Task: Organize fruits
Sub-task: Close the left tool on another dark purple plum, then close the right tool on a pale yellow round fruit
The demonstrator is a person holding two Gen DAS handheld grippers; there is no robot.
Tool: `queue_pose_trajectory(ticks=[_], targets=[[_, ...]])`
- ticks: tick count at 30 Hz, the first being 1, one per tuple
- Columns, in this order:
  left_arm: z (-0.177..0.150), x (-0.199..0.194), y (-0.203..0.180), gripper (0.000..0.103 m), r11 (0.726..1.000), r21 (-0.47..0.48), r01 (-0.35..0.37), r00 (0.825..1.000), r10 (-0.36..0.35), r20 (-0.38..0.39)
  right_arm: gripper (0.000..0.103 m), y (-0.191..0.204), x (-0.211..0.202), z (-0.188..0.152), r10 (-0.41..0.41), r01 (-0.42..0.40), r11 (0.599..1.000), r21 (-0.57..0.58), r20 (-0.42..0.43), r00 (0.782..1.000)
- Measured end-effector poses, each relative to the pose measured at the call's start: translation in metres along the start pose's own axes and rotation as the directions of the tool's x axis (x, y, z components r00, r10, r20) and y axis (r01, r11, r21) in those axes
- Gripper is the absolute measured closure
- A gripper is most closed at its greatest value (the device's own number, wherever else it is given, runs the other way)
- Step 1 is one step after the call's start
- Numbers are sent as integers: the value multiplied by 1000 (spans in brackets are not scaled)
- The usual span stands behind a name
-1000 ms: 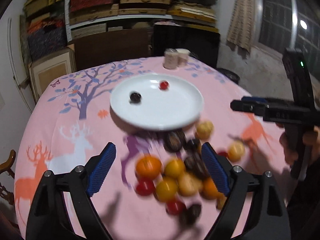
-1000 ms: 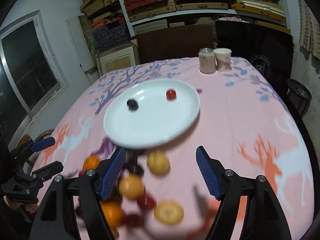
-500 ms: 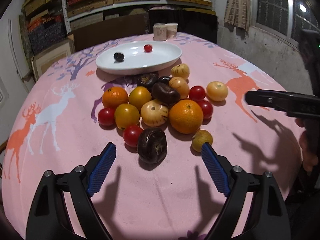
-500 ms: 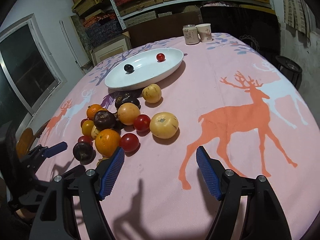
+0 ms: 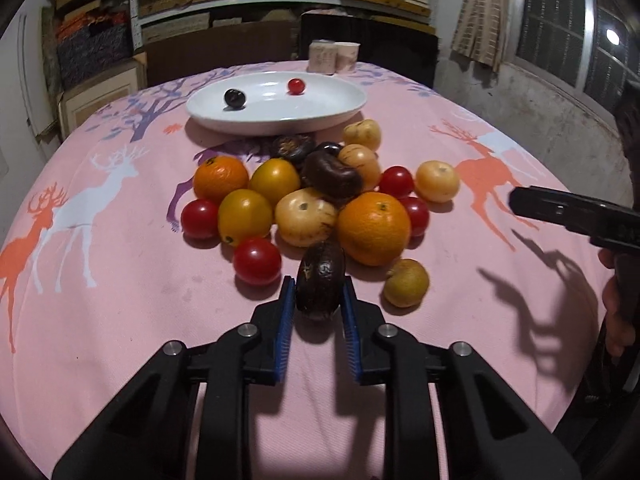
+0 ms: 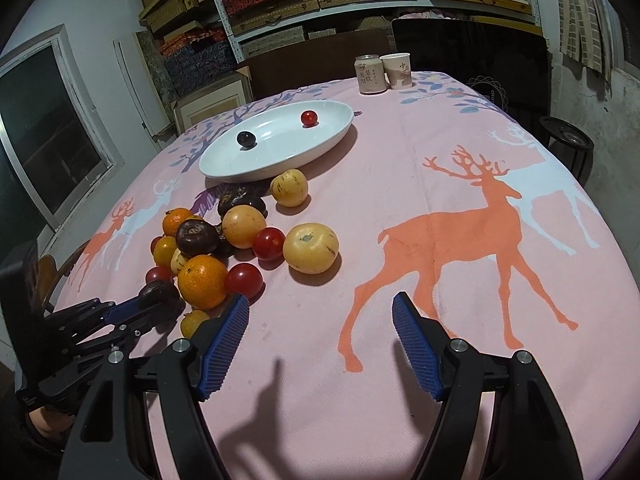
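Note:
A pile of fruit lies on the pink deer-print tablecloth (image 5: 120,280): oranges (image 5: 373,228), yellow fruits (image 5: 244,216), red tomatoes (image 5: 257,261) and dark brown ones. My left gripper (image 5: 318,285) is shut on the nearest dark brown fruit (image 5: 320,272), its blue pads pressing both sides; the same grip shows in the right wrist view (image 6: 158,292). Behind the pile stands a white oval plate (image 5: 340,114) holding one small dark fruit (image 5: 234,98) and one red tomato (image 5: 296,85). My right gripper (image 6: 320,304) hangs open over bare cloth right of the pile, with nothing between its fingers.
A drink can (image 6: 371,74) and a paper cup (image 6: 397,70) stand at the table's far edge. Shelves of boxes and a dark chair are behind the table. A round stool (image 6: 566,136) stands off the right side. A hand (image 5: 618,312) holds the right gripper's handle.
Both grippers came down and back from the plate to the near side of the pile. The left jaws then shut on the dark brown fruit, turning it on edge. The right jaws stayed open.

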State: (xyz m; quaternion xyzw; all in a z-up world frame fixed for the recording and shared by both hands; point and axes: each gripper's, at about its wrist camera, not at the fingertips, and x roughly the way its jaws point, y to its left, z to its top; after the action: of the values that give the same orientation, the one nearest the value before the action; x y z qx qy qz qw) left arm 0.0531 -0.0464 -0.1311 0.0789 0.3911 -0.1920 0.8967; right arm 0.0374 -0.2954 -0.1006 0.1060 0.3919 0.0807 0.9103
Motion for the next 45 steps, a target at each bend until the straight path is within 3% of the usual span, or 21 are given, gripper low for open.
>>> queue_pose_trajectory(ticks=[4,9,17,24,30,34,37,45], targets=[[2,5,7,81,999,-45,16,999,-17,-29,28,0,8,2,-13,13,1000,-6,-17,1000],[4,8,-3,81,1000,11,-24,999,25,-38,28,0,12,5,-15,15,1000,6,-31,999],[12,19,4,80,999,-35,25,997,-27,-68,28,6,14,2,-25,24,1000,-19,-42,999],[3,-11,9,81,994,-47,97,992,-92,85,28,3,26,17,-50,48,998,-44,-51,997],[4,-11,12,81,994,-65,91,992,-85,90,30,7,59,32,-84,74,993,-90,-107,991],[4,-10,10,81,995,-55,87,993,-82,89,39,18,77,34,-101,81,986,-147,-132,986],[3,-9,11,81,994,-59,88,993,-83,89,57,20,83,36,-90,71,987,-145,-134,987],[4,-8,11,81,993,-63,98,992,-92,89,59,18,78,33,-63,48,992,-117,-123,990]])
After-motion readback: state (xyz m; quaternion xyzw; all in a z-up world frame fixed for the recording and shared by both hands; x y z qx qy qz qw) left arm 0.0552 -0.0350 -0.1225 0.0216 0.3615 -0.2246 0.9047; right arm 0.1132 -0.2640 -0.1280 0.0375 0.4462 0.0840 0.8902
